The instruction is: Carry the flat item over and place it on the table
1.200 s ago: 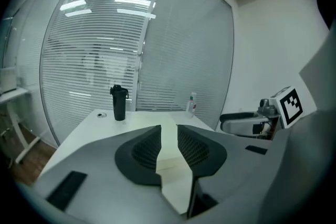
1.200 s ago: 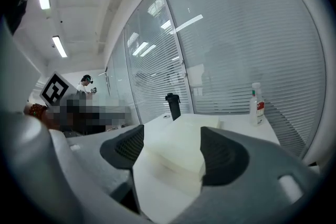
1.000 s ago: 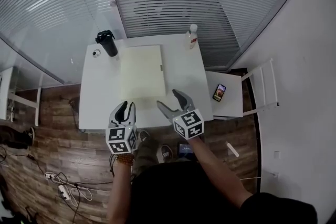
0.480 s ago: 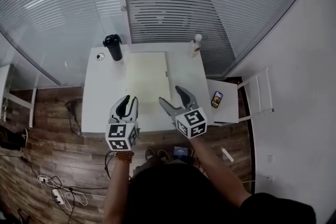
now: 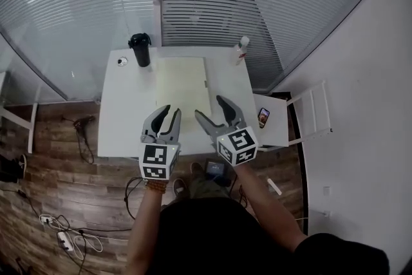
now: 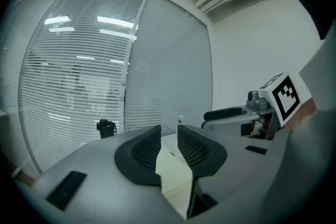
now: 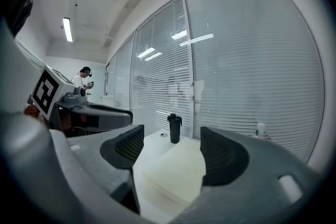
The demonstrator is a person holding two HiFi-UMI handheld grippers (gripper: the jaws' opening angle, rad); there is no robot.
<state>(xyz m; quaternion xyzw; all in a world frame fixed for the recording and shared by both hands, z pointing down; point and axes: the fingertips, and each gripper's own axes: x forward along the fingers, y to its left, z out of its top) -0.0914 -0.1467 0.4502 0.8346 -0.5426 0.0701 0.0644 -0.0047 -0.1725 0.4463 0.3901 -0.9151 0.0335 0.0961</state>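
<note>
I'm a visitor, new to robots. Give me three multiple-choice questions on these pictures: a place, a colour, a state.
1. Where is the phone? A on a shelf; B on the white chair; C on the floor.
2. What colour is the tumbler? A black; B red; C yellow.
3. How are the left gripper and right gripper? A both open, empty; B both shut tight; C one open, one shut.
Answers: B, it lies on that chair; A, dark all over; A, both jaws apart, the flat item lying on the table beyond them.
</note>
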